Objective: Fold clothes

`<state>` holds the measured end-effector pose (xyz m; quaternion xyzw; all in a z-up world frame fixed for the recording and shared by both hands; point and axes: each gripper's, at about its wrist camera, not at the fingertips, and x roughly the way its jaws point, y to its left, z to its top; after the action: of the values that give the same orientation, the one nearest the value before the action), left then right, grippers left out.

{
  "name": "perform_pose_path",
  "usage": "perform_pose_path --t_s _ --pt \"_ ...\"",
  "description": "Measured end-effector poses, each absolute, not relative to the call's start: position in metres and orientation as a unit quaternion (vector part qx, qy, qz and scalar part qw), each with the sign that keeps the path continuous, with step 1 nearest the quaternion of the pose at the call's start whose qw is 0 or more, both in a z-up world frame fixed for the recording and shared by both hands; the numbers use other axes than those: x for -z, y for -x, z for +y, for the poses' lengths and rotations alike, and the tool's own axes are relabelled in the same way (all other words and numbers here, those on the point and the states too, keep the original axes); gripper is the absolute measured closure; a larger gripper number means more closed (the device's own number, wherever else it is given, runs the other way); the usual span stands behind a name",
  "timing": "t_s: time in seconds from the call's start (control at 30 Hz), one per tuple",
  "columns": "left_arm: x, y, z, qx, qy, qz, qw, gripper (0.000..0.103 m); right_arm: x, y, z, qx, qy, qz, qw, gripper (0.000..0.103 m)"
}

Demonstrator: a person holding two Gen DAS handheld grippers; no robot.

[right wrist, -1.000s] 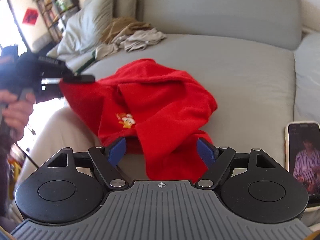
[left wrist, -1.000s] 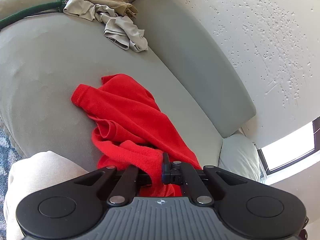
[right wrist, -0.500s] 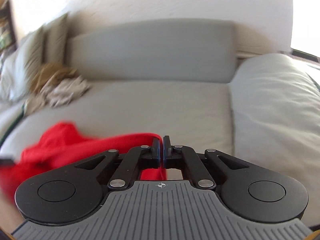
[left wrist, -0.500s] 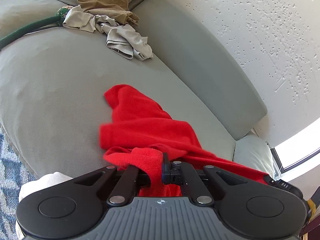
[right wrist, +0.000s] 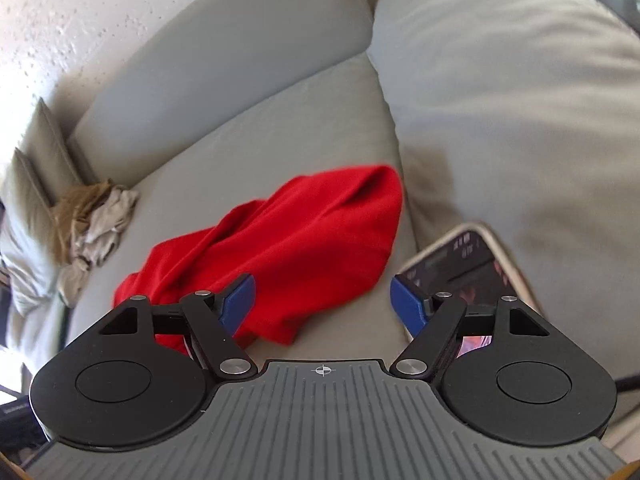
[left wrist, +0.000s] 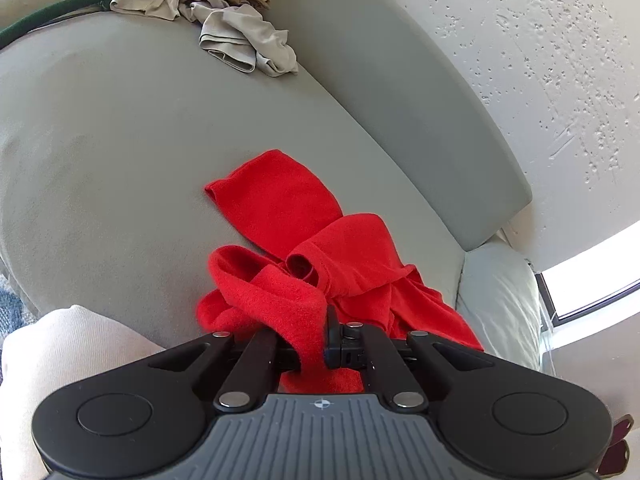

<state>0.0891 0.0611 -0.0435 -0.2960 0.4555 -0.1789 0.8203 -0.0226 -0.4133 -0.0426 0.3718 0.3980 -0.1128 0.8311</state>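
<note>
A red fleece garment (left wrist: 304, 236) lies bunched on the grey sofa seat (left wrist: 120, 152). My left gripper (left wrist: 320, 344) is shut on a fold of its near edge, and the cloth drapes over the fingers. In the right wrist view the same red garment (right wrist: 288, 240) spreads across the seat cushion toward the right corner. My right gripper (right wrist: 324, 300) hovers above its near edge, wide open, blue pads (right wrist: 240, 300) apart with nothing between them.
A heap of beige and tan clothes (left wrist: 224, 16) sits at the far end of the sofa, with a green hose-like thing (left wrist: 52, 12) beside it. A phone (right wrist: 468, 264) lies on the seat by the right cushion (right wrist: 520, 100). A person's pale trouser leg (left wrist: 60, 356) is at lower left.
My right gripper, shut on the red cloth half a second ago, has let go and stands open. The garment has dropped onto the seat, spread more to the right. The left gripper keeps its hold.
</note>
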Motion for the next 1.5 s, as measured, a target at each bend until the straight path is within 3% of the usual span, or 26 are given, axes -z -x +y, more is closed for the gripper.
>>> perform_pose_path --t_s 0.07,0.1,0.13,0.37,0.4,0.43,0.47,0.63,0.83,0.93,1.0,1.07,1.1,1.13,1.27,1.33,1.5 --pt "0.046 -0.086 0.06 0.177 0.304 0.461 0.814 0.092 0.055 0.035 -0.407 0.094 -0.411 0.404 0.812 0.027" --pt "0.049 -0.085 0.058 0.173 0.308 0.467 0.81 0.067 0.059 0.04 -0.403 0.086 -0.423 0.405 0.806 0.027" --pt "0.055 -0.084 0.055 0.174 0.316 0.477 0.801 0.053 0.062 0.045 -0.399 0.082 -0.427 0.403 0.805 0.027" --pt "0.098 -0.078 0.042 0.176 0.394 0.489 0.758 0.055 0.063 0.061 -0.373 0.049 -0.42 0.398 0.814 0.027" --pt "0.101 -0.076 0.041 0.175 0.394 0.489 0.758 0.067 0.062 0.061 -0.37 0.043 -0.414 0.4 0.816 0.027" --pt "0.099 -0.074 0.039 0.18 0.389 0.489 0.76 0.092 0.061 0.061 -0.367 0.037 -0.409 0.401 0.819 0.027" --pt "0.093 -0.072 0.038 0.188 0.384 0.488 0.761 0.1 0.059 0.06 -0.36 0.022 -0.394 0.404 0.825 0.027" --pt "0.046 -0.063 0.037 0.227 0.38 0.467 0.765 0.102 0.037 0.063 -0.301 -0.104 -0.268 0.37 0.883 0.027" --pt "0.035 -0.065 0.046 0.236 0.446 0.473 0.722 0.102 0.035 0.057 -0.214 -0.186 -0.003 0.318 0.93 0.032" --pt "0.041 -0.067 0.051 0.226 0.46 0.48 0.712 0.102 0.048 0.05 -0.199 -0.183 0.04 0.316 0.93 0.043" --pt "0.045 -0.069 0.053 0.222 0.464 0.484 0.708 0.102 0.055 0.048 -0.194 -0.178 0.062 0.305 0.933 0.044" --pt "0.049 -0.071 0.054 0.217 0.466 0.487 0.706 0.102 0.062 0.047 -0.189 -0.173 0.094 0.298 0.934 0.073" --pt "0.051 -0.073 0.054 0.215 0.466 0.489 0.705 0.102 0.065 0.047 -0.189 -0.172 0.098 0.299 0.933 0.079" --pt "0.053 -0.074 0.054 0.212 0.467 0.49 0.705 0.102 0.067 0.046 -0.19 -0.173 0.1 0.301 0.932 0.093" --pt "0.057 -0.077 0.059 0.197 0.45 0.487 0.722 0.099 0.056 0.046 -0.211 -0.181 0.02 0.316 0.931 0.097" --pt "0.06 -0.078 0.058 0.193 0.436 0.487 0.732 0.072 0.04 0.051 -0.232 -0.19 -0.071 0.325 0.924 0.097" --pt "0.085 -0.064 0.046 0.2 0.472 0.506 0.694 0.056 0.019 0.057 -0.277 -0.193 -0.305 0.376 0.853 0.097"
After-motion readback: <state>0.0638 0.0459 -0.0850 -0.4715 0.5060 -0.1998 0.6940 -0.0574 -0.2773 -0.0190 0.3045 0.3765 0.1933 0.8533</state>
